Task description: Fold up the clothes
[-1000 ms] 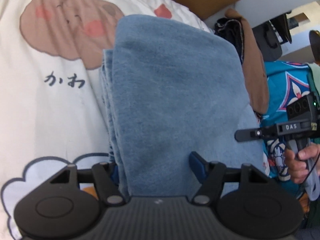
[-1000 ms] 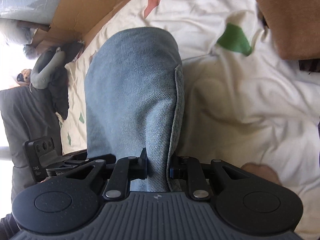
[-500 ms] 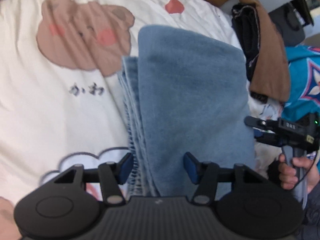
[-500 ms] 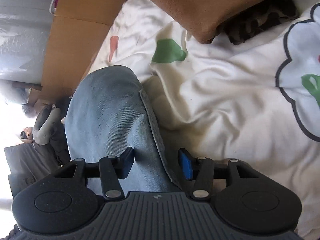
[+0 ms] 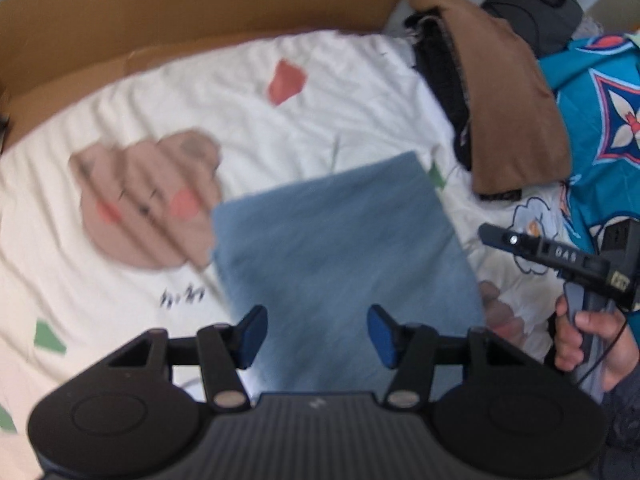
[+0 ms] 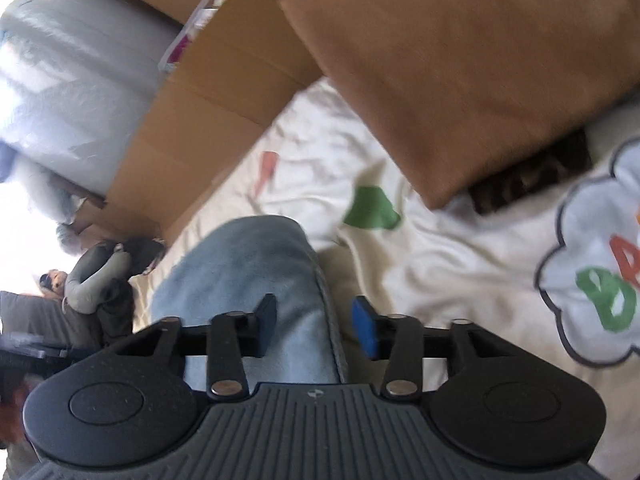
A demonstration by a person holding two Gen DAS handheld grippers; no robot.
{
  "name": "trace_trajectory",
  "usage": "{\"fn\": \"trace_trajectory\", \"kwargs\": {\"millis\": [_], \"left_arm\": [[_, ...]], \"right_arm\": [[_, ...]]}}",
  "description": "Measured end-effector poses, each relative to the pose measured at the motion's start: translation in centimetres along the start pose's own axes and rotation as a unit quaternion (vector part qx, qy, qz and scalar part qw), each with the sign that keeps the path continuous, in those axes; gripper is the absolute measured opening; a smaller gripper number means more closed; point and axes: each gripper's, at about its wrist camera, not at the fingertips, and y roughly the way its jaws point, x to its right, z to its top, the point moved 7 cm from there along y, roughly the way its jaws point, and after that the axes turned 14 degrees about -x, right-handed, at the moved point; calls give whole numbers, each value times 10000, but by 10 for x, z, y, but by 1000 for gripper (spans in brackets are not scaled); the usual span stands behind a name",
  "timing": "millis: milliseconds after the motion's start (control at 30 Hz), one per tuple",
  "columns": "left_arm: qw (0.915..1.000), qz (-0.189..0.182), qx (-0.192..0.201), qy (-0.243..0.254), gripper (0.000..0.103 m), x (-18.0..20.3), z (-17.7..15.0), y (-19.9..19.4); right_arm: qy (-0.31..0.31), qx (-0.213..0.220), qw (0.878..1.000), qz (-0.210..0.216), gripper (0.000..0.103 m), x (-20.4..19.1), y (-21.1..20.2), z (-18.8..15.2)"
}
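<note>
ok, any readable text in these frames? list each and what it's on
"DAS": white letters on the black body of the right gripper, seen in the left wrist view.
Dark handwritten-style characters on the white bedsheet, under the bear print: too blurred to read.
Big red and green letters in the cloud print: cut off at the frame edge, unreadable.

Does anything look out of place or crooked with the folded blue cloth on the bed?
Nothing stands out. The folded blue cloth lies flat on the white bedsheet, edges fairly straight, beside the brown folded garment. Both the left gripper and right gripper are open, clamping nothing.
</note>
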Motion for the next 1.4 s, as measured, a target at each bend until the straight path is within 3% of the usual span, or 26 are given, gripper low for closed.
{"fn": "trace_trajectory", "kwargs": {"millis": [167, 500, 767, 900, 967, 1067, 1167, 1400], "left_arm": [[9994, -24, 272, 225, 52, 32, 25, 21], [9964, -62, 170, 826, 47, 93, 66, 77], [9979, 88, 251, 595, 42, 90, 86, 103], [9987, -22, 435, 278, 42, 86, 93, 102], [9987, -124, 486, 70, 42, 82, 95, 101], [9986, -160, 494, -120, 35, 73, 98, 103], [9981, -206, 526, -253, 34, 66, 99, 107], [9975, 285, 616, 200, 30, 83, 95, 95]], "right_arm": [[-107, -115, 9996, 222, 27, -4, 4, -1], [-260, -356, 9983, 390, 25, 1, 18, -12], [-624, -965, 9927, 371, 24, 1, 24, -42], [-640, -1306, 9887, 359, 19, 5, 27, -62], [-575, -1368, 9883, 365, 11, 10, 26, -68], [-533, -1416, 9879, 345, 4, 14, 24, -73], [-537, -1442, 9875, 327, 3, 12, 20, -77], [-547, -1502, 9867, 287, 5, 10, 10, -86]]}}
